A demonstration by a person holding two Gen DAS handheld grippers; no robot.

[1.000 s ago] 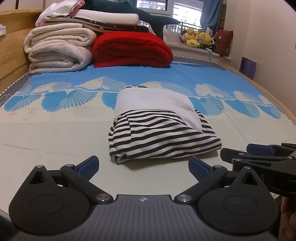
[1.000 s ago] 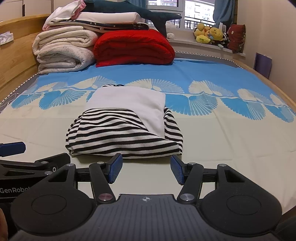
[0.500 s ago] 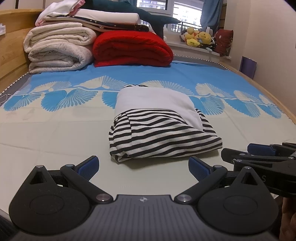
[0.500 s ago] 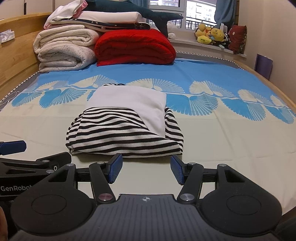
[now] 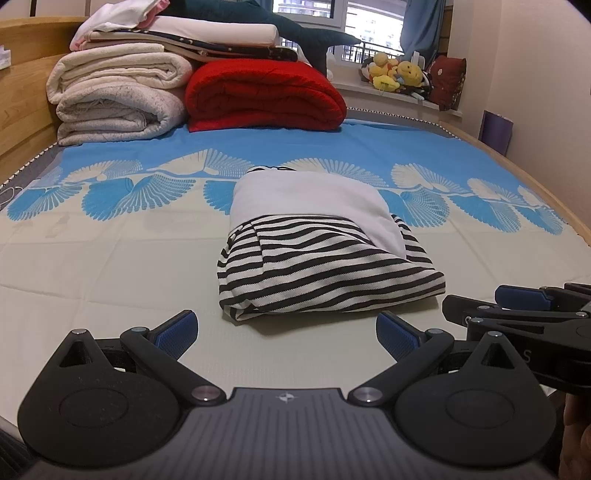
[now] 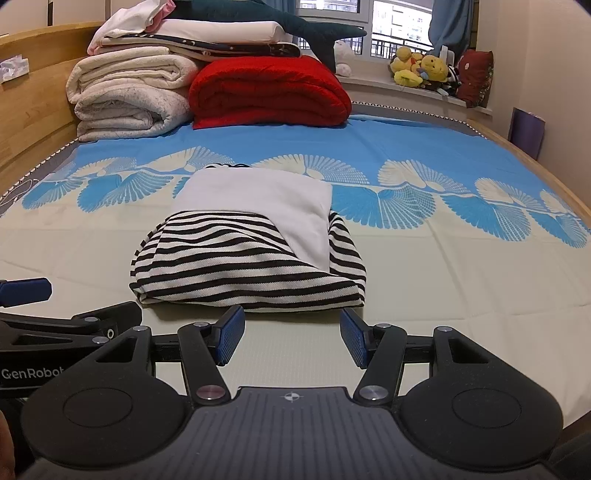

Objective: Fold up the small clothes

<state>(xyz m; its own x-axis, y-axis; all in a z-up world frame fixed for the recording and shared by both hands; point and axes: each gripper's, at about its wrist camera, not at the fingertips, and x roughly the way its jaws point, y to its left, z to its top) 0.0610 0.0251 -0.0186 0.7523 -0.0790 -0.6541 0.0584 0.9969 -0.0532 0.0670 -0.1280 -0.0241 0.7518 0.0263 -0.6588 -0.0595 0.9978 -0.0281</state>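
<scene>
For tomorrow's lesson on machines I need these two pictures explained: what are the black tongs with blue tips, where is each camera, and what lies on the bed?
No robot here: a person holds one pair of tongs in each hand, with a camera on each looking along its fingers. One picture is from the left tongs, the other from the right tongs. Both are open and hold nothing. Just beyond them, on the bed sheet, lies a folded striped garment with a white part on top. Folded blankets, one red, are stacked at the far end.

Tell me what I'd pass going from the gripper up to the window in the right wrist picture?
Right gripper → striped garment → white cloth folded on it → blue patterned sheet → red blanket → plush shark.
</scene>
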